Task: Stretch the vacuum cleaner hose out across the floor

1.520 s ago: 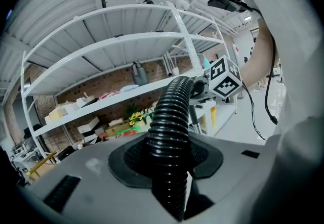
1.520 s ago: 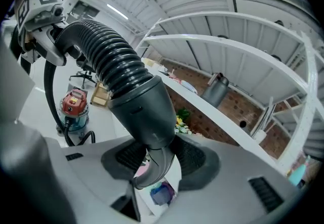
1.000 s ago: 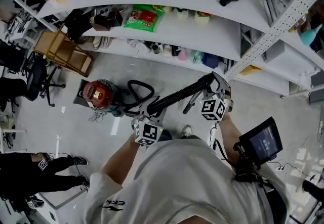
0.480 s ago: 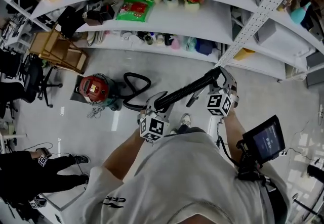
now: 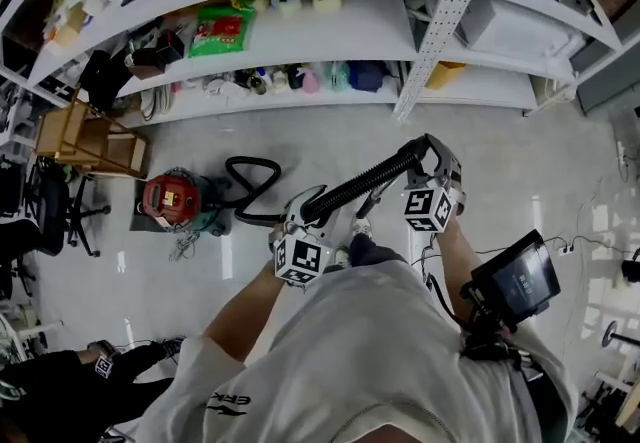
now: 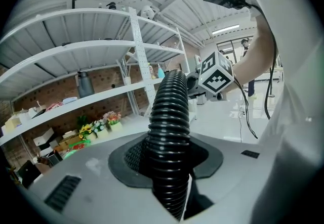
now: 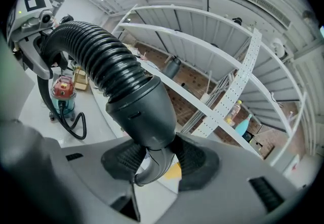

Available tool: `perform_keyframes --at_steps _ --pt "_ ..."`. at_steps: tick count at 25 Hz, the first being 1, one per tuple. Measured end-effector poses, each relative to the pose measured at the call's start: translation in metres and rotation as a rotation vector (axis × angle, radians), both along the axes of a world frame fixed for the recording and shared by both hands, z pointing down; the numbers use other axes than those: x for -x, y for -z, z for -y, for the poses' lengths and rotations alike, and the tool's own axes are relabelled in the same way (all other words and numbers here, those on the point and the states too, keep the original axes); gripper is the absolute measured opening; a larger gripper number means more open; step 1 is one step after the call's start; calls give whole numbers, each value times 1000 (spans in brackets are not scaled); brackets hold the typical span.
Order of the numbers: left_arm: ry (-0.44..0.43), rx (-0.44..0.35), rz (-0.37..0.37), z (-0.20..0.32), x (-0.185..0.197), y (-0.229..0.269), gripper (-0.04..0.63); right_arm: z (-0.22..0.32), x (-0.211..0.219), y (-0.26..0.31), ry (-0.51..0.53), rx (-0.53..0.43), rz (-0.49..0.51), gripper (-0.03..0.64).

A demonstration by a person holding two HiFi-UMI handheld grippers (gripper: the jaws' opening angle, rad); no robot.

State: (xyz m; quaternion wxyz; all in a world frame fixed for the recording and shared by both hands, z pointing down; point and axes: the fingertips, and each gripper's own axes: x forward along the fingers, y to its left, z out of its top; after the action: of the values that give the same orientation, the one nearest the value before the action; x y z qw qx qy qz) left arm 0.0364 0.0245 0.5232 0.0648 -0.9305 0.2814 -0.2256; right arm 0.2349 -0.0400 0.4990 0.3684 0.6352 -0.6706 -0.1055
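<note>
A red vacuum cleaner (image 5: pixel 168 199) stands on the floor at the left. Its black ribbed hose (image 5: pixel 250 171) loops on the floor and rises to my left gripper (image 5: pixel 305 213), which is shut on the ribbed part. From there the hose runs up to the right to my right gripper (image 5: pixel 432 159). In the left gripper view the hose (image 6: pixel 169 127) passes between the pads of the left gripper (image 6: pixel 164 160). In the right gripper view the right gripper (image 7: pixel 154 160) is shut on the smooth cuff (image 7: pixel 139 109) at the hose's end. The vacuum cleaner (image 7: pixel 63 91) shows far off there.
White shelving (image 5: pixel 330 11) full of small goods curves across the far side, with a perforated upright post (image 5: pixel 440 26). A wooden frame (image 5: pixel 85 136) and an office chair (image 5: pixel 60 206) stand at the left. Cables (image 5: pixel 590 246) lie on the floor at the right.
The head view has drifted away from the shelves and rightward, so the vacuum cleaner sits further left. Both grippers keep their hold on the hose, about as far apart as before.
</note>
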Motion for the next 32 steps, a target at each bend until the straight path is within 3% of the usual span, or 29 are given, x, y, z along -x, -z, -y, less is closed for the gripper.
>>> perform_keyframes --at_steps 8,16,32 --pt "-100 -17 -6 -23 -32 8 147 -50 -41 5 -125 -5 2 178" --pt "-192 -39 -11 -50 -90 10 147 -96 -101 10 -218 -16 -11 178" --pt "-273 -54 24 -104 -221 12 138 -163 -235 9 -284 -17 -1 178"
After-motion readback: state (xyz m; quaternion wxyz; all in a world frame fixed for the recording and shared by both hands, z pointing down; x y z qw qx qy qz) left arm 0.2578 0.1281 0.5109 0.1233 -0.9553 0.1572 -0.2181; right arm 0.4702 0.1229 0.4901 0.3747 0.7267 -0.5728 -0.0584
